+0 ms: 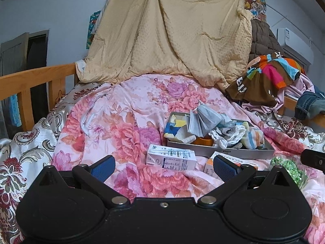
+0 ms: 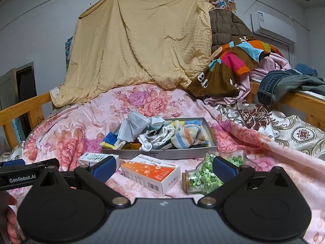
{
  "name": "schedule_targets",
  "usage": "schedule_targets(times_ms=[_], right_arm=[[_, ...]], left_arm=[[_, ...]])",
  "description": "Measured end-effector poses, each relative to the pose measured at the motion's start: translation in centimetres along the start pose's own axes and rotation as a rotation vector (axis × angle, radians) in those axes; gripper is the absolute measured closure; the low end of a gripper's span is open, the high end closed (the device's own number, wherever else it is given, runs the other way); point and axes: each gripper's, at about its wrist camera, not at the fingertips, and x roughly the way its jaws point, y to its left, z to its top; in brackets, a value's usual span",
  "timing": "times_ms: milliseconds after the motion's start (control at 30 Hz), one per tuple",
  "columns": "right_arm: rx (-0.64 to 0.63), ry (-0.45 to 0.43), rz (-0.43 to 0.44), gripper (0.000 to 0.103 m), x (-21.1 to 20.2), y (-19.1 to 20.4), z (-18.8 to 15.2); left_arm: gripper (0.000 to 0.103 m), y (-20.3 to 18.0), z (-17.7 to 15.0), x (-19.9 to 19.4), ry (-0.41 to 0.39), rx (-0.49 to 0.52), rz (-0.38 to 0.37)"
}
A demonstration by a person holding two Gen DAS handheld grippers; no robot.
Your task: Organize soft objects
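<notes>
A grey tray (image 1: 221, 151) (image 2: 162, 154) sits on the floral quilt, piled with soft things: grey face masks (image 1: 203, 122) (image 2: 132, 128), white socks (image 1: 225, 137) (image 2: 160, 138) and a striped cloth (image 2: 189, 136). My left gripper (image 1: 163, 167) is open and empty, low over the quilt just short of a white carton (image 1: 171, 158). My right gripper (image 2: 163, 167) is open and empty, above an orange-and-white box (image 2: 151, 173).
A glass jar of green bits (image 2: 203, 178) lies by my right finger. The white carton also shows in the right wrist view (image 2: 95, 158). A beige blanket (image 2: 138, 40) hangs behind. Clothes pile (image 2: 239, 65) at back right. Wooden bed rails (image 1: 36, 75) run along both sides.
</notes>
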Motion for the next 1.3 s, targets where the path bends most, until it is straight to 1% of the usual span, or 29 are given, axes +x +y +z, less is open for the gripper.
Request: schedule_targets(times_ms=[267,467,633,767,933,1000,1133,1300], right_arm=[[0.008,0.009,0.012,0.000,-0.9,0.0,-2.1],[0.024,0.025,0.021,0.000,-1.3,-0.4,-3.8],[0.045,0.008,0.025,0.000,-1.8,-0.8,-3.9],[0.051,0.009,0.008,0.000,-2.3,-1.1,-4.1],[0.077,-0.001,0.003,0.000,-3.4,-1.6,-4.2],[0.078,0.002,0.006,0.000,-3.9,-1.6,-4.3],[0.070,-0.001,0.014,0.000,-5.1,-1.3,-4.6],[0.053,-0.009,0.024,0.000,-6.3,-0.8,-5.0]], left_arm=[[0.001,-0.2,-1.4,-0.7,0.021,0.003,0.014],[0.001,-0.4,-2.7,-1.7,0.049,-0.038,0.029],[0.001,-0.6,-3.4,-2.8,0.049,-0.056,0.039],[0.001,-0.8,-3.7,-3.7,0.041,-0.042,0.036],[0.001,-1.1,-3.8,-4.8,0.032,-0.037,0.013],[0.001,-1.3,-4.1,-5.2,0.034,-0.033,0.009],[0.001,-1.2,-4.6,-6.3,0.034,-0.047,0.022],[0.001,-1.0,-4.6,-7.3,0.023,-0.055,0.020]])
